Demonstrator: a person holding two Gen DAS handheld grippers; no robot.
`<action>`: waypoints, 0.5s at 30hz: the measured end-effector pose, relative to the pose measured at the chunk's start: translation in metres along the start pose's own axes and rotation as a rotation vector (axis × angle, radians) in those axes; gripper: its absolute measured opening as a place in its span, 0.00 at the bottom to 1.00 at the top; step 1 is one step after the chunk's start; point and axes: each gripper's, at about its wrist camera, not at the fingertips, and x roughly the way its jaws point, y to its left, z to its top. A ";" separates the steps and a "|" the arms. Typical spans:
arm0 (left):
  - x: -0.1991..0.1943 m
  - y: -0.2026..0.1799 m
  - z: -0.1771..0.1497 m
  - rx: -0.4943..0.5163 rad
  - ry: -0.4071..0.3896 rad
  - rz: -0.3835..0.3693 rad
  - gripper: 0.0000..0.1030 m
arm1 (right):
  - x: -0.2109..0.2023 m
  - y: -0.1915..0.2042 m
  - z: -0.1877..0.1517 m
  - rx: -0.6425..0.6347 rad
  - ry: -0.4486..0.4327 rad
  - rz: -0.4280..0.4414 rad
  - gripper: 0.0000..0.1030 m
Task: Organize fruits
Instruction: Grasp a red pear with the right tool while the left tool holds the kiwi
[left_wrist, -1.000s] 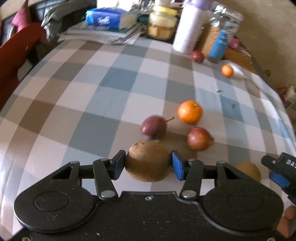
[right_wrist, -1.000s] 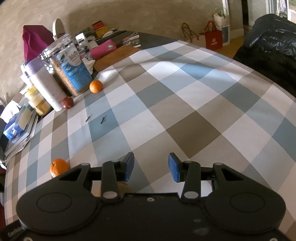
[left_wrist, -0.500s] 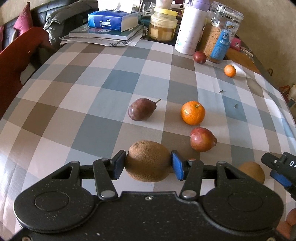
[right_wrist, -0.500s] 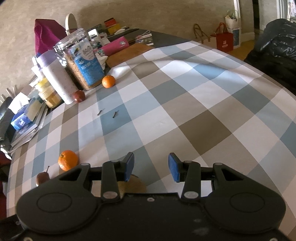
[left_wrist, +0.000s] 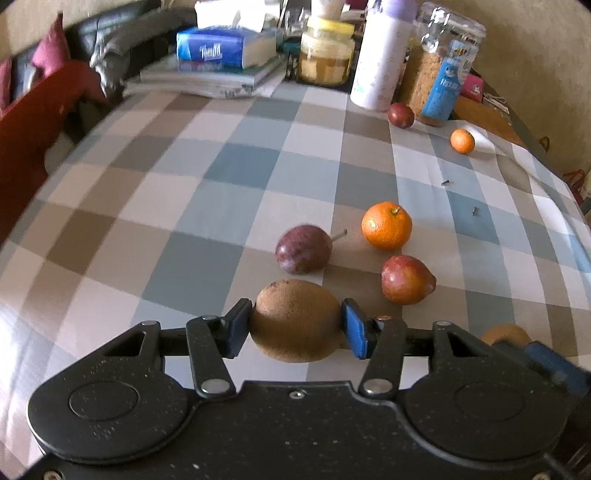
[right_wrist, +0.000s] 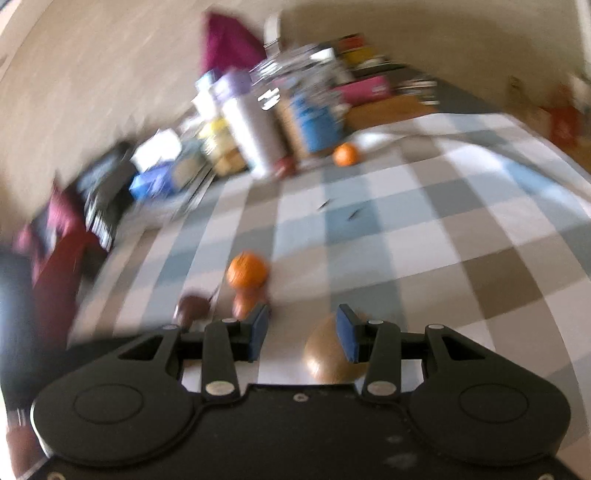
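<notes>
The checked surface (left_wrist: 155, 192) lay bare over its whole left and middle, with wide room there; its left edge dropped away toward a red chair (left_wrist: 33, 122). Along the far edge stood clutter: a stack of books (left_wrist: 207, 77), a tissue pack (left_wrist: 221, 46), a yellow-lidded jar (left_wrist: 327, 55), a white bottle (left_wrist: 380, 62) and a clear canister (left_wrist: 439, 70).

The left gripper (left_wrist: 296, 326) held a kiwi (left_wrist: 295, 319) clamped between its blue pads, the fruit's long axis running side to side from pad to pad, above the cloth. Just beyond it lay a dark pear (left_wrist: 303, 249), its stem pointing right toward an orange (left_wrist: 386, 225); a red pear (left_wrist: 406, 279) sat just right of these, its tip pointing right. A dark plum (left_wrist: 400, 115) rested against the canister, and a small orange (left_wrist: 462, 140) near it.

The right gripper (right_wrist: 301, 334) had its jaws apart, gripping nothing; a second kiwi (right_wrist: 327, 360) lay on the cloth under its right pad. That view was blurred.
</notes>
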 end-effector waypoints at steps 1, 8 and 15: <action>0.002 0.002 0.001 -0.013 0.015 -0.015 0.57 | 0.001 0.004 -0.002 -0.034 0.014 -0.004 0.43; 0.007 0.005 0.000 -0.038 0.044 -0.037 0.57 | -0.003 0.020 -0.014 -0.195 0.074 0.079 0.43; 0.009 -0.004 -0.002 0.003 0.035 0.001 0.57 | -0.014 0.023 -0.023 -0.269 0.063 0.108 0.43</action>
